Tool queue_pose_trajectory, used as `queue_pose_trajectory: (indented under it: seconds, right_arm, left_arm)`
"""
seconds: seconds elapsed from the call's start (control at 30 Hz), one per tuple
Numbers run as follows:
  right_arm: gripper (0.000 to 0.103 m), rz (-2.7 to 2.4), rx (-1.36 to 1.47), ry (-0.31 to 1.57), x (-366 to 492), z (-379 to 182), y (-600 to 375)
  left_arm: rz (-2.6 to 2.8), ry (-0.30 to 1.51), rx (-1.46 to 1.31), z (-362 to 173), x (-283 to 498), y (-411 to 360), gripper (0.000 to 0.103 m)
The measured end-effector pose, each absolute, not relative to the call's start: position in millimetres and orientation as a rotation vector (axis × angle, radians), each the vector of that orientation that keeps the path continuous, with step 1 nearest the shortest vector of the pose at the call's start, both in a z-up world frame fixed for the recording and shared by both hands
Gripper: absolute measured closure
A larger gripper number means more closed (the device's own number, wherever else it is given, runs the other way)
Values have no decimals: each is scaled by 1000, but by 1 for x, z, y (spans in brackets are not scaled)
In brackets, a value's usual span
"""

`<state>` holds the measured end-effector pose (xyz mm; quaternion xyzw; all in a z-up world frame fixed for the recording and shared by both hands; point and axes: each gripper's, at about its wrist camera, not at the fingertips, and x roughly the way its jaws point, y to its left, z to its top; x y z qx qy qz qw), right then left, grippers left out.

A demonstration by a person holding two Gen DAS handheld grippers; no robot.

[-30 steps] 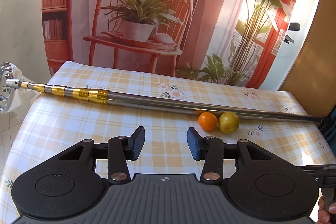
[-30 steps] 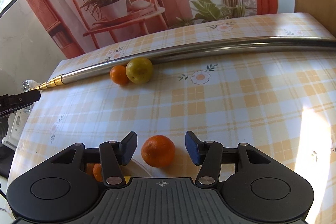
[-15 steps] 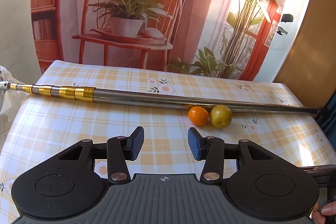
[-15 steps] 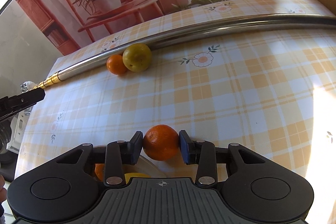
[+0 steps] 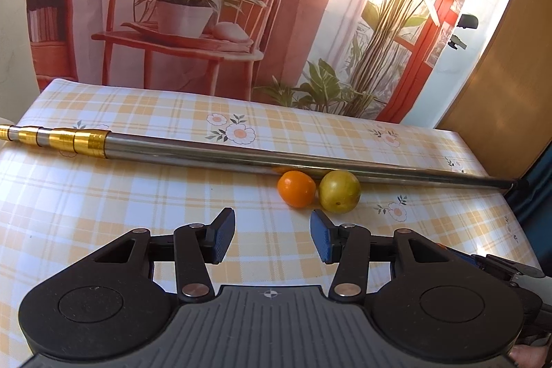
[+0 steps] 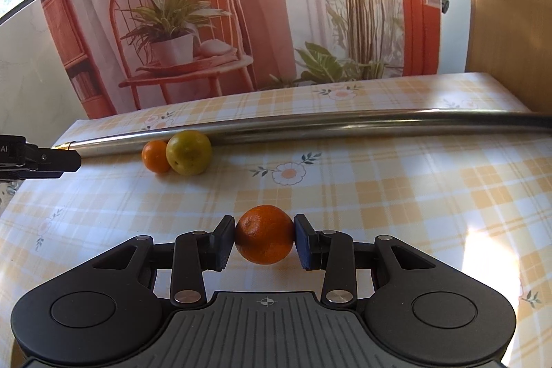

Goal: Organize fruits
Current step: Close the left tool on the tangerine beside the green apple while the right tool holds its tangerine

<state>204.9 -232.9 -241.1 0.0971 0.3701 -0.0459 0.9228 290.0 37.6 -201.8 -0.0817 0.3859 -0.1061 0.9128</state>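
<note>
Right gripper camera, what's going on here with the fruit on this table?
A person is sorting fruit with a handheld gripper in each hand. The right gripper is shut on an orange, held above the checked tablecloth. The left gripper is open and holds nothing. Farther back, a small orange and a yellow-green fruit lie touching each other against a long metal pole, not yet picked up.

The metal pole (image 5: pixel 262 159) runs past the frame's left edge.
</note>
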Motion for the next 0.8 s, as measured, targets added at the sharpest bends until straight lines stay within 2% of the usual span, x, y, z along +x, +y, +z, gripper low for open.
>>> queue_pose_trajectory:
  seconds: [0.23, 0.33, 0.8]
  right_arm:
    - [69, -120, 150, 656, 202, -251, -241]
    - [69, -140, 165, 635, 199, -257, -246]
    - [69, -138, 194, 640, 195, -264, -249]
  left_arm:
    - [-230, 811, -154, -217, 310, 26, 54]
    - [-233, 812, -134, -226, 319, 21, 60]
    - [-270, 808, -41, -242, 348, 1, 59]
